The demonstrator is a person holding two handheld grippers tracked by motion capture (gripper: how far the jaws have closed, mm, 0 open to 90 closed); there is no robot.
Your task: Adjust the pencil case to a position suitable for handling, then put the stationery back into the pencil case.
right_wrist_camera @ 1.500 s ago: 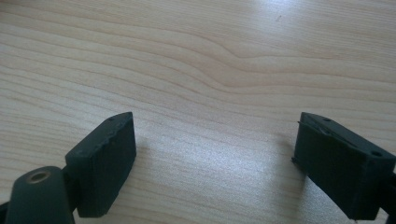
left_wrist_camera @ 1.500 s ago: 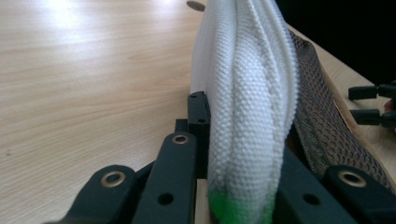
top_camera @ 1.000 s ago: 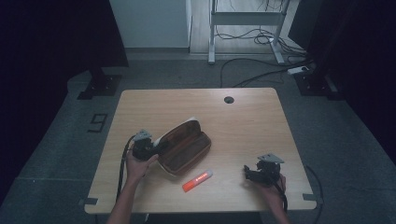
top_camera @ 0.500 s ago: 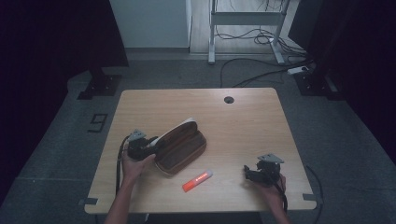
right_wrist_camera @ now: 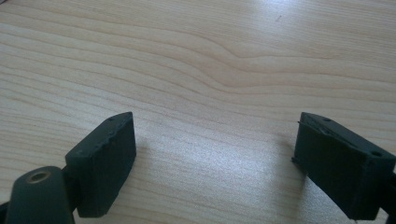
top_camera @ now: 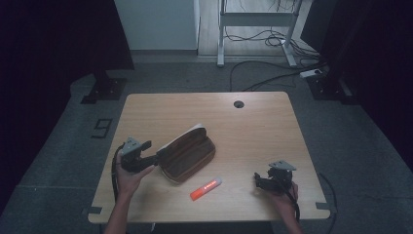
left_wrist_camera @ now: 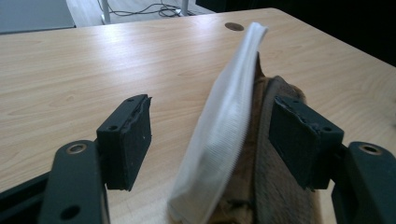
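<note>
Your left gripper (top_camera: 155,158) is at the left end of the brown pencil case (top_camera: 187,154). Its jaws have just been opening and now stand spread, with the case's white edge (left_wrist_camera: 224,126) between them but not pinched. The case lies on the light wooden table (top_camera: 253,126), and an orange marker (top_camera: 205,188) lies just in front of it. Your right gripper (top_camera: 257,180) rests spread over bare wood. Grey floor and cables (top_camera: 263,80) lie beyond the table.
</note>
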